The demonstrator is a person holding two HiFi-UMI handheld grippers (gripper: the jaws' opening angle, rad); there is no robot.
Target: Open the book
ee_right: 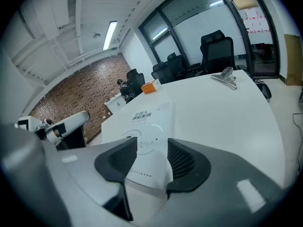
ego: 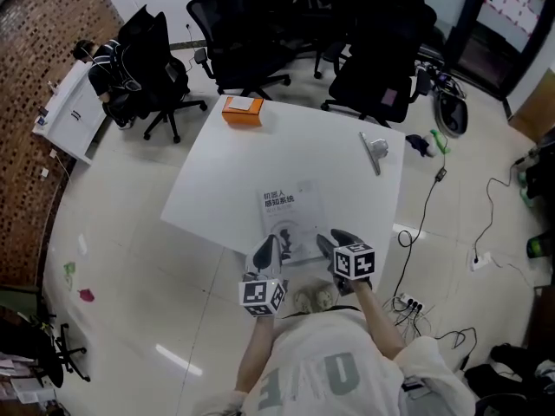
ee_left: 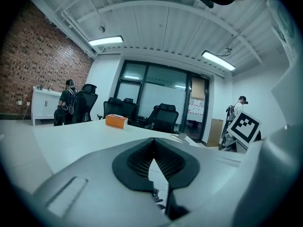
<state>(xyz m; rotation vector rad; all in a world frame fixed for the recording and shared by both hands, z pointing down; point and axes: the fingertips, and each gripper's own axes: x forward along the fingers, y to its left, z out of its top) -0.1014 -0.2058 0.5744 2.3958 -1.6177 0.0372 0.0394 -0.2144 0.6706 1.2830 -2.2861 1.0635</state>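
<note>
The left hand-held gripper and right hand-held gripper are covering the near edge of the book in the head view. The cover's smaller print is showing too small to read.

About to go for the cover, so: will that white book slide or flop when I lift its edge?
The book looks thin and lies flat, so its cover probably bends rather than lifting stiffly. The table looks smooth, so a push may slide the book. It seems light, so it might rise whole.
</note>
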